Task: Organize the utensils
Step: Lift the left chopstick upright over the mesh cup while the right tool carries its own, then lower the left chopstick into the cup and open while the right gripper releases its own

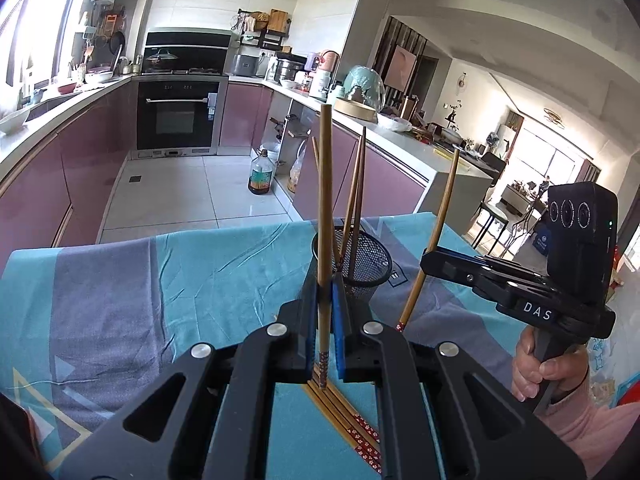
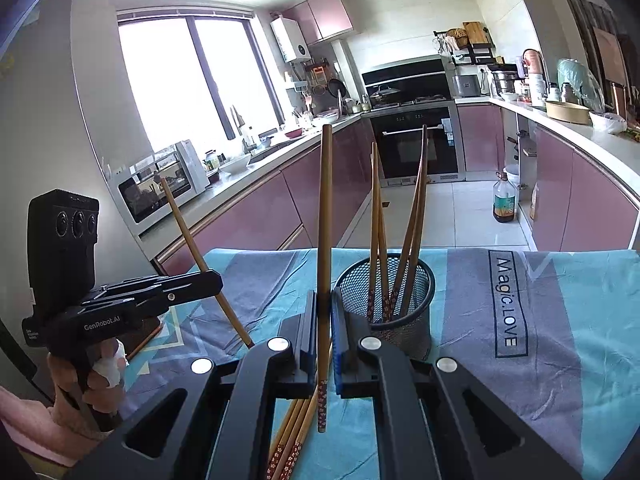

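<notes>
A black mesh cup (image 1: 358,266) stands on the blue-grey cloth and holds several wooden chopsticks; it also shows in the right wrist view (image 2: 394,296). My left gripper (image 1: 325,292) is shut on one upright chopstick (image 1: 325,200), just left of the cup. My right gripper (image 2: 325,312) is shut on another upright chopstick (image 2: 325,220), beside the cup. Each gripper shows in the other's view, the right one (image 1: 430,258) and the left one (image 2: 212,280), each with its chopstick. Several loose chopsticks (image 1: 348,420) lie on the cloth beneath the grippers, also in the right wrist view (image 2: 290,436).
The table is covered with a blue and grey cloth (image 1: 120,280) (image 2: 560,320). Beyond its far edge are a tiled floor, pink kitchen cabinets (image 1: 80,152), an oven (image 1: 178,116) and an oil bottle (image 1: 262,172) on the floor.
</notes>
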